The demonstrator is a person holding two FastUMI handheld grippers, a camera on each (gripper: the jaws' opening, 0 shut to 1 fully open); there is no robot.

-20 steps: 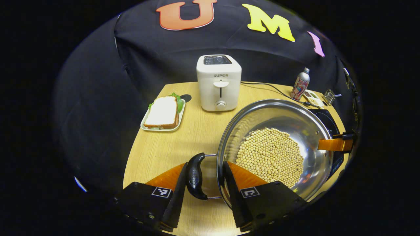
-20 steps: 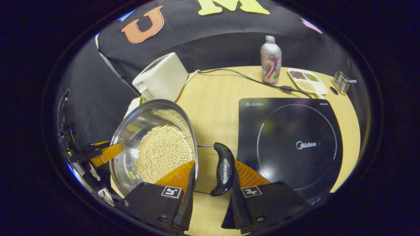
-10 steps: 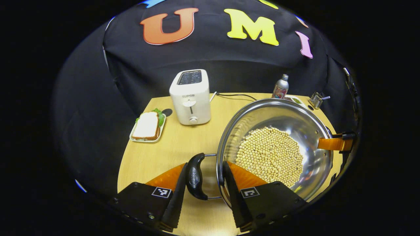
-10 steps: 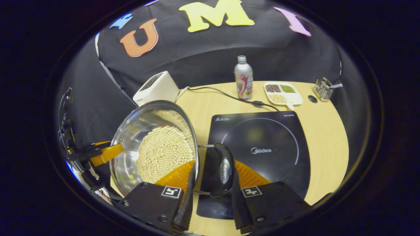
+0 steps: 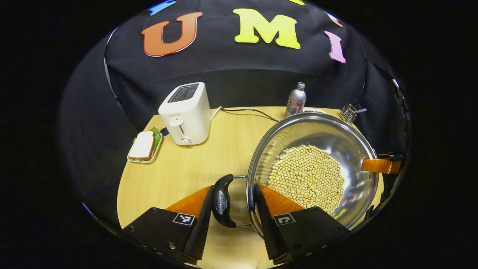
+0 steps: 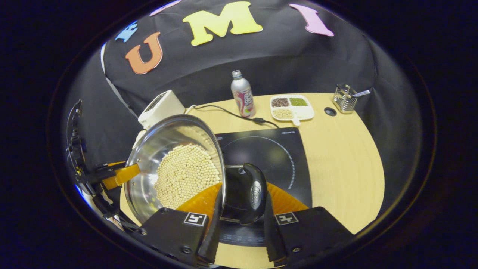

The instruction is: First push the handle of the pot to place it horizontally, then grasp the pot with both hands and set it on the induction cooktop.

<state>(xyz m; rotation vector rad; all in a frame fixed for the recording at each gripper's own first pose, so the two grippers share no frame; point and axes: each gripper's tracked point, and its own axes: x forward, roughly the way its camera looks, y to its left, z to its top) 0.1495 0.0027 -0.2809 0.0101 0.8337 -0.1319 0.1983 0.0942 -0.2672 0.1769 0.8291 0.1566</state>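
1. Left gripper view: the left gripper [image 5: 232,224] sat at 6 o'clock, its jaws closed to a narrow gap around the pot's rim and black side handle [image 5: 221,206], one finger outside the handle, the other inside the pot wall.
2. The pot [image 5: 313,170], holding pale beans [image 5: 306,178], filled the 3 to 5 o'clock sector and was level, its rim reaching the table's [image 5: 179,172] edge at 3 o'clock.
3. At 3 o'clock the right gripper's finger [image 5: 375,165] lay over the far rim.
4. Bare tabletop lay from 7 to 11 o'clock; the toaster [image 5: 185,113] and sandwich plate [image 5: 145,146] stood at 10 o'clock near the table's edge.
5. Right gripper view: the right gripper [image 6: 241,228] at 6 o'clock was likewise closed narrowly on the rim and the opposite handle [image 6: 254,193].
6. The pot [image 6: 175,168] hung at 8 o'clock over the induction cooktop's [image 6: 276,157] near-left edge; whether it touched could not be told.
7. Bare tabletop lay from 2 to 4 o'clock; the bottle [image 6: 242,94], divided dish [image 6: 292,107] and wire holder [image 6: 345,98] lined the 12 to 1 o'clock edge.
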